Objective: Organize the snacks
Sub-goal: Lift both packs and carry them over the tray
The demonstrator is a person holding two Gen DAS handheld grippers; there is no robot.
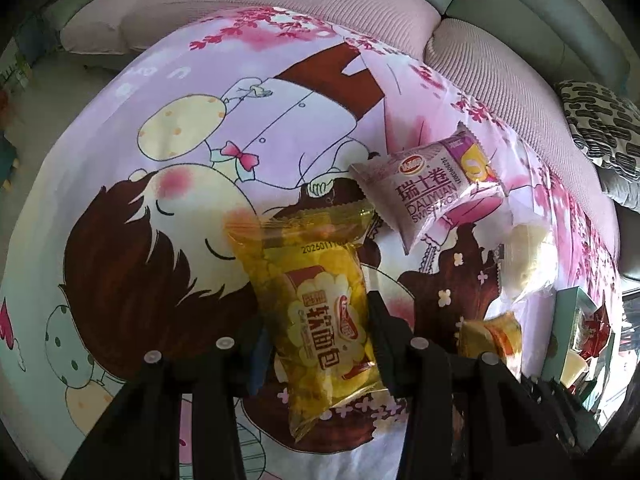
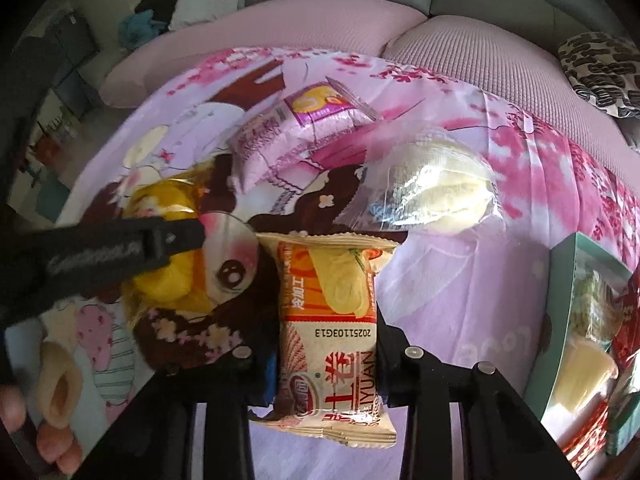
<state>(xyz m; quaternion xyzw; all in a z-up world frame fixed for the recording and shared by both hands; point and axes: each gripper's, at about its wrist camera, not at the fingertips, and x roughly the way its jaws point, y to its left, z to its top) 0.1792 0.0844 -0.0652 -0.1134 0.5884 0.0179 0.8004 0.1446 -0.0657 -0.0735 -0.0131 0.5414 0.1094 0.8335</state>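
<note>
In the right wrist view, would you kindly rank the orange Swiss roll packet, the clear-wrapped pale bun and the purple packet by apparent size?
1. Orange Swiss roll packet, largest, though nearest the camera.
2. and 3. Clear-wrapped pale bun and purple packet look alike; unranked.

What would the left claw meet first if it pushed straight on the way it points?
The yellow bread packet already sits between its fingers; beyond that, probably the cartoon-print cloth beneath, though depth is unclear.

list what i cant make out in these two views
- Teal box contents: right wrist view, cut by the right edge, glare.
- Clear-wrapped pale bun: glare hides any label.
- Yellow bread packet: the left tool's dark arm crosses it.
- Orange-beige roll packet: left wrist view, lower half behind the tool frame.
</note>
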